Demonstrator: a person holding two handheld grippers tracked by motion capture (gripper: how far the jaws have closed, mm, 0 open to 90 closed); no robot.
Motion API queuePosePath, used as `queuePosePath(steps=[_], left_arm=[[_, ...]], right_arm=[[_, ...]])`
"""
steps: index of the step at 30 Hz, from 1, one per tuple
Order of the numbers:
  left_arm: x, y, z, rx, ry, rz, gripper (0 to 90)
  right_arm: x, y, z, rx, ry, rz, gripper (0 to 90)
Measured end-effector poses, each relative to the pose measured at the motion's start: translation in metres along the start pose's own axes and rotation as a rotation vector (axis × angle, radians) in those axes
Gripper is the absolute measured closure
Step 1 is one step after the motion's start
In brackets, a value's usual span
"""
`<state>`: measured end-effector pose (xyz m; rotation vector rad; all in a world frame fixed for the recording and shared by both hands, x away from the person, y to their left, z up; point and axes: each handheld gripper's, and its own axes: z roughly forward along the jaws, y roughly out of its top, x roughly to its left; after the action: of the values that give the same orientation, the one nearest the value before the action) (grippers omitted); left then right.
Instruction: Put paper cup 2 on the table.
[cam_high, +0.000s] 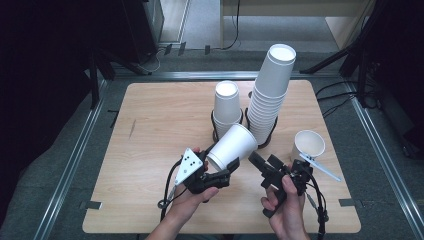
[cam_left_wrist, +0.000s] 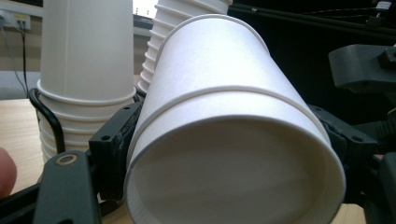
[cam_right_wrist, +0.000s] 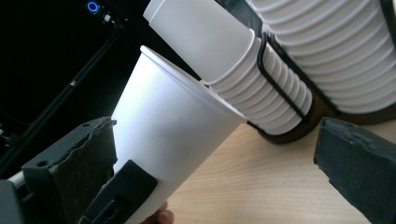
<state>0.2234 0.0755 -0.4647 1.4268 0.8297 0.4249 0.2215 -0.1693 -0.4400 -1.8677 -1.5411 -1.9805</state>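
Note:
A white paper cup (cam_high: 233, 146) lies tilted above the table with my left gripper (cam_high: 218, 164) shut on it near the rim. In the left gripper view the cup (cam_left_wrist: 233, 140) has its mouth toward the camera, and a black jaw presses on each side. My right gripper (cam_high: 264, 161) stands open just right of the cup. In the right gripper view the cup (cam_right_wrist: 168, 135) rises beside the left jaw, with the gripper (cam_right_wrist: 219, 156) wide apart over bare wood.
Two stacks of white cups stand in black wire holders behind the held cup: a short one (cam_high: 227, 106) and a tall leaning one (cam_high: 270, 92). A single cup (cam_high: 308, 145) stands upright at the right. The wooden table (cam_high: 160, 130) has free room on its left half.

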Motion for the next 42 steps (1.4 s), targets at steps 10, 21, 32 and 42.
queuePosePath(steps=[10,21,32,42], left_arm=[[-0.009,-0.004,0.003,-0.006,-0.013,0.013,21.2],[-0.018,-0.010,0.007,0.002,-0.026,0.025,21.1],[-0.029,-0.014,0.010,0.019,-0.053,0.047,21.2],[-0.033,-0.016,0.010,0.033,-0.074,0.059,21.3]], right_arm=[[-0.006,-0.001,0.001,0.029,0.085,0.186,0.0],[-0.017,-0.005,0.005,0.032,0.125,0.297,0.0],[-0.018,-0.010,0.008,0.039,0.112,0.327,0.0],[-0.019,-0.013,0.010,0.056,0.141,0.373,0.0]])
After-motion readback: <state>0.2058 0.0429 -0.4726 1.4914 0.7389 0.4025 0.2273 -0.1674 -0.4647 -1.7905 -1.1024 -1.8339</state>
